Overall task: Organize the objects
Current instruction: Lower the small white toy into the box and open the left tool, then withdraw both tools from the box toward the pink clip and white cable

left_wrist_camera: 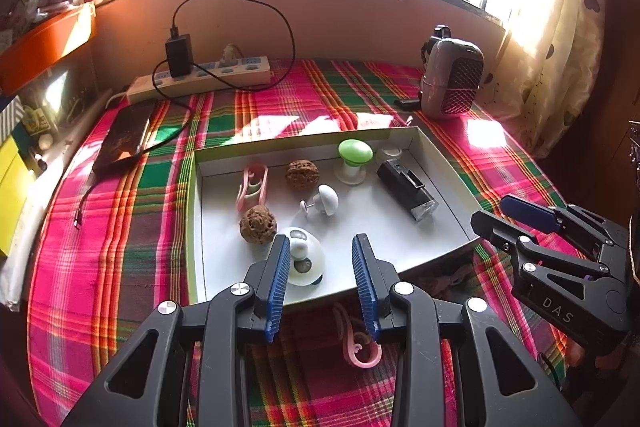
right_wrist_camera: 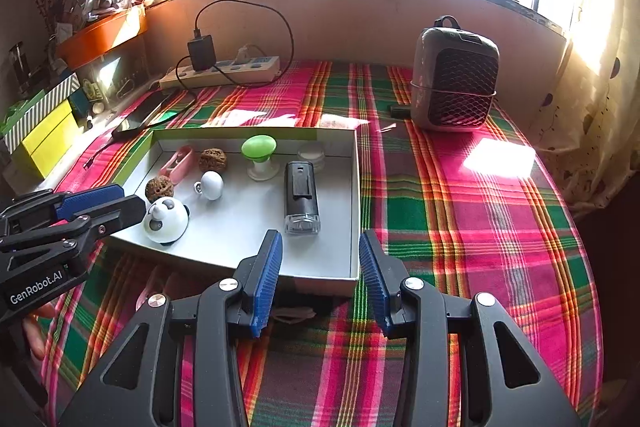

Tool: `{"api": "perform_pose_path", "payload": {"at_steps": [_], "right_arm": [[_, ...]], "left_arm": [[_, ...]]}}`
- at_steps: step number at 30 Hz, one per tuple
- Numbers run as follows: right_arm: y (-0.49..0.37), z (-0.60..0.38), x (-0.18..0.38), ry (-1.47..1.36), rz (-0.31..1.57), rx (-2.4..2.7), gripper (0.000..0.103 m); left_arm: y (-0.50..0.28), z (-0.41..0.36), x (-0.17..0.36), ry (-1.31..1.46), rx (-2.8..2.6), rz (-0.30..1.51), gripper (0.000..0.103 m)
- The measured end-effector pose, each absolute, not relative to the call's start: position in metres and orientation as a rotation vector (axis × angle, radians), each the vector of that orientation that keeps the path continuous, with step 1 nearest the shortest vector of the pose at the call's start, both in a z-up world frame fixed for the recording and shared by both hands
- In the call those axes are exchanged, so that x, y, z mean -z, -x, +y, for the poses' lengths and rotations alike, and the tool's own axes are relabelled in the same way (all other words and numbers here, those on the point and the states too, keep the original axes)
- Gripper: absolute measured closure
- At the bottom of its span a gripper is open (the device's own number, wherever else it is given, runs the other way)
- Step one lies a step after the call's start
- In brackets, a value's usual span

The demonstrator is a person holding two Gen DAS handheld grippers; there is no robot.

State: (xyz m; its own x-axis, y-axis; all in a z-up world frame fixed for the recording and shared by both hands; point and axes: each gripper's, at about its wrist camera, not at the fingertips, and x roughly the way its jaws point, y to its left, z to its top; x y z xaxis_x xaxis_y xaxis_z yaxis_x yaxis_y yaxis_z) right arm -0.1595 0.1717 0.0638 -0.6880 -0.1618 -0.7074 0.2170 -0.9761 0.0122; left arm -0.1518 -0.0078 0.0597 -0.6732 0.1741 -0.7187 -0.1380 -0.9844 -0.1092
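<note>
Jaws wide apart on both sides, and nothing between either pair. The left gripper hangs over the near edge of the white tray, its blue pads spread, touching nothing; the panda figure sits in the tray just beyond the left pad. Below the pads, outside the tray on the plaid tablecloth, lies a pink curly clip, right between the two fingers in this view.

Over to the right gripper: also gaping, empty, poised over the tray's near right corner, one pad above the tray floor and the other above the cloth.

Inside the tray, things are spread out: a second pink clip at the far left, two walnuts, a small white mushroom knob lying on its side, a green mushroom knob standing upright, a clear round lid in the far corner and a black rectangular device with a clear end, lying flat.

Past the tray, a grey heater stands at the right, a power strip runs along the wall, and a phone lies at the left.
</note>
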Motion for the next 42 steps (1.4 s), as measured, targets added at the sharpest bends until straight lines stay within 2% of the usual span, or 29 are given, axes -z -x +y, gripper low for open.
{"api": "perform_pose_path", "payload": {"at_steps": [10, 12, 26, 42], "right_arm": [[0.141, 0.188, -0.058, -1.148, 0.080, 2.729, 0.061], [0.138, 0.190, -0.056, -1.152, 0.073, 2.728, 0.061], [0.133, 0.201, -0.042, -1.210, 0.017, 2.692, 0.061], [0.150, 0.176, -0.027, -1.186, 0.000, 2.469, 0.061]], "left_arm": [[0.119, -0.012, -0.047, 1.218, -2.643, -0.098, 0.072], [0.117, -0.009, -0.043, 1.233, -2.614, -0.088, 0.069], [0.122, 0.015, -0.018, 1.339, -2.526, -0.047, 0.068], [0.125, 0.003, -0.013, 1.361, -2.572, -0.048, 0.068]]}}
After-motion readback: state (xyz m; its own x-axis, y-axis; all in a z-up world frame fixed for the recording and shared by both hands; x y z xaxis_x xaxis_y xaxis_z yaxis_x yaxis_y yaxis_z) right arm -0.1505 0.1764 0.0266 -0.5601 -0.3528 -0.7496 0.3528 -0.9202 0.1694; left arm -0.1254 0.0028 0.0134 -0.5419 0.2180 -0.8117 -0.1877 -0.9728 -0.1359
